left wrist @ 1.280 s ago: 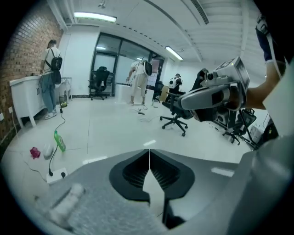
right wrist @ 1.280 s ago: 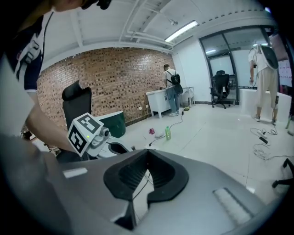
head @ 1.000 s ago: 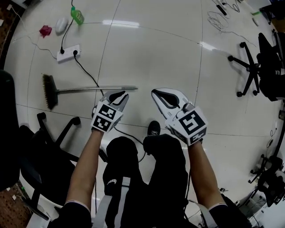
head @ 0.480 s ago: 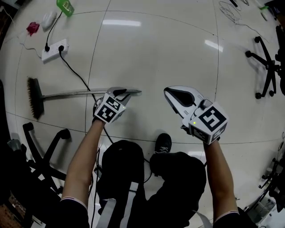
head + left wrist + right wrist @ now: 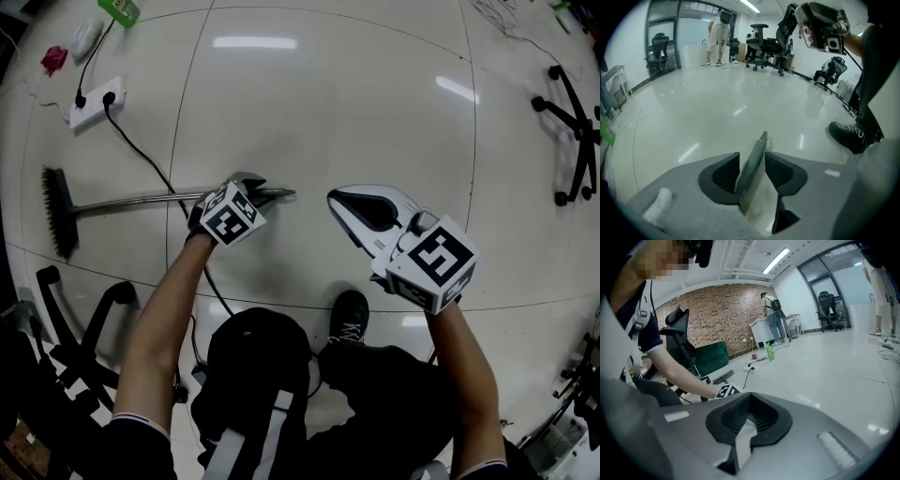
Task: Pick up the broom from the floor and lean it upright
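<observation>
The broom lies flat on the white floor, its dark brush head at the left and its metal handle running right. My left gripper is down at the handle's free end. In the left gripper view the handle runs between the two black pads, with a gap on its right side, and the jaws are opening. My right gripper hovers to the right of the handle's tip, apart from it, with its fingertips together and nothing between them.
A white power strip lies at the back left; its black cable crosses the broom handle towards my feet. A green bottle and a pink object lie nearby. Office chair bases stand at the right and lower left.
Both hands have sunk towards the floor. My left gripper has come down over the end of the broom handle and its jaws have spread. The broom has stayed flat.
</observation>
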A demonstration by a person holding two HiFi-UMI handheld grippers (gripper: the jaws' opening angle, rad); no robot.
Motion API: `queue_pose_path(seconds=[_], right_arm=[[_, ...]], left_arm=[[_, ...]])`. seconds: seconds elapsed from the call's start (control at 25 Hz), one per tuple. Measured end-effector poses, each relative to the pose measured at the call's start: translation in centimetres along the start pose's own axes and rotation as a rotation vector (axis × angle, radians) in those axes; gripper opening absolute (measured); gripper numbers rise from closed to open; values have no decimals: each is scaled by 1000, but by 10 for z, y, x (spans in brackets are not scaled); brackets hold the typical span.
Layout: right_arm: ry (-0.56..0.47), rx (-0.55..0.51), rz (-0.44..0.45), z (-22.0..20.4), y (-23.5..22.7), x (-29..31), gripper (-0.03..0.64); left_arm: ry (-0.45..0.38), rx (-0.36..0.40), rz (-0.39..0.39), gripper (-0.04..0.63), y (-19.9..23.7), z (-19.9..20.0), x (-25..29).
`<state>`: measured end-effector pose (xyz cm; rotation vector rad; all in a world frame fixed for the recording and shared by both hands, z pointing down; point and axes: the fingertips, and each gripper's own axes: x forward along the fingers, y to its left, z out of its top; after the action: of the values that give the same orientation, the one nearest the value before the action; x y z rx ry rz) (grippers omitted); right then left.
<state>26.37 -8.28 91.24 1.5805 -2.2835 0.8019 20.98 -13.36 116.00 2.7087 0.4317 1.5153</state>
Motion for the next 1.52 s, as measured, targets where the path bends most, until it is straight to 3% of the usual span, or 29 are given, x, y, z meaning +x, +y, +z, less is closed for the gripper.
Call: queue_pose_path(seconds=[0.36, 0.64, 0.8, 1.08, 1.32, 1.52], right_arm=[[-48, 41, -15, -2, -20, -10, 3], [-32, 52, -7, 10, -29, -24, 3], [-30, 52, -1, 58, -19, -47, 3], [-10, 81, 61, 162, 34, -91, 3], [-37, 28, 178, 286, 104, -105, 3], [-68, -10, 296, 375, 168, -112, 3]], left_arm=[[107, 99, -13, 141, 3, -6, 9], [-3, 119, 44, 129, 11, 53, -49], [-108, 122, 114, 126, 18, 116, -132], [-194, 100, 241, 104, 23, 198, -298], [-266, 11, 394, 97, 37, 231, -437], [-263, -75, 492, 92, 35, 234, -534]])
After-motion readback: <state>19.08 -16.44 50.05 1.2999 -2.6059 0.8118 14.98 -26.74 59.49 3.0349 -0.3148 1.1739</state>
